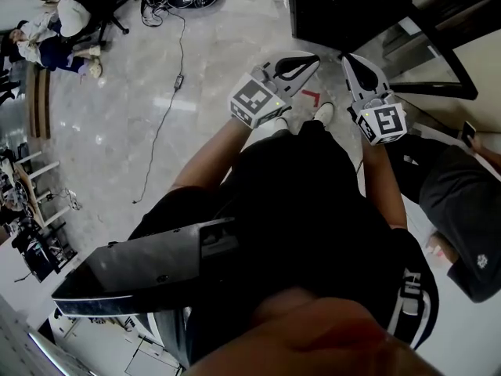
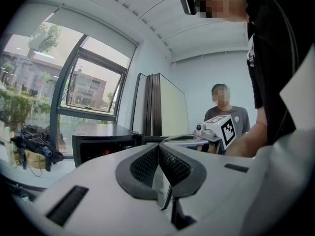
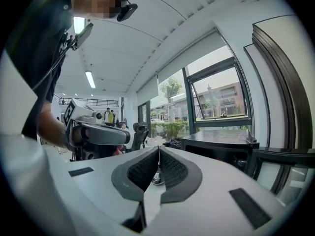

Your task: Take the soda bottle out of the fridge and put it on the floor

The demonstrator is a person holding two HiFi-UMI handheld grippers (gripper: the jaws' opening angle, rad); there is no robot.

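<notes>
The white right gripper (image 1: pixel 351 61), clenched empty like the left gripper (image 1: pixel 311 58), sits nearer the black boxy fridge (image 1: pixel 344 10) ahead; soda bottle unseen.

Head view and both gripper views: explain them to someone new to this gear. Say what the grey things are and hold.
A person holds a grasping tool in each hand. The head view looks down from their head: the left tool and right tool point toward a black cabinet, likely the fridge. The other two cameras ride on the tools, looking along their jaws. Both tools are shut and empty. A cable lies on the floor; no bottle shows.
</notes>
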